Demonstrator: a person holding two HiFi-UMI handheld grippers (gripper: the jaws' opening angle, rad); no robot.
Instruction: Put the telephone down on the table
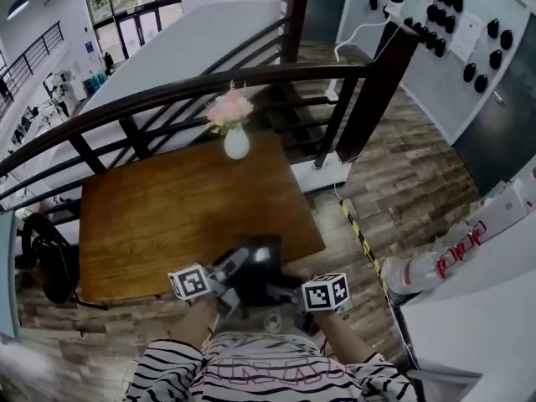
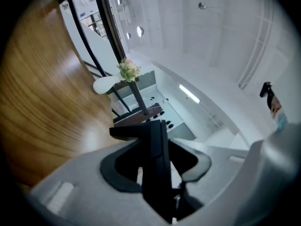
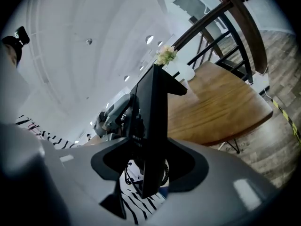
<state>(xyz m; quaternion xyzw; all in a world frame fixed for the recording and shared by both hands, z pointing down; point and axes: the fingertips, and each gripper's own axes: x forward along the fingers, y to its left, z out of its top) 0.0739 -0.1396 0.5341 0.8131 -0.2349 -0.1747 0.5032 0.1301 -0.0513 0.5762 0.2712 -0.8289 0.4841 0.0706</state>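
- Wooden table fills the middle of the head view, its brown top bare around the vase.
- Dark railing curves past the table's far side, from 9 o'clock round to 2 o'clock.
- Black telephone sits at the table's 5 o'clock edge, close to the person's striped shirt. Whether it touches the wood cannot be told.
- The left gripper is clamped on the telephone from its 9 o'clock side, jaws pressed to the dark slab.
- The right gripper grips it from 3 o'clock, jaws likewise tight on it.
- A white vase stands upright at the table's 12 o'clock edge.
- It holds pink flowers.
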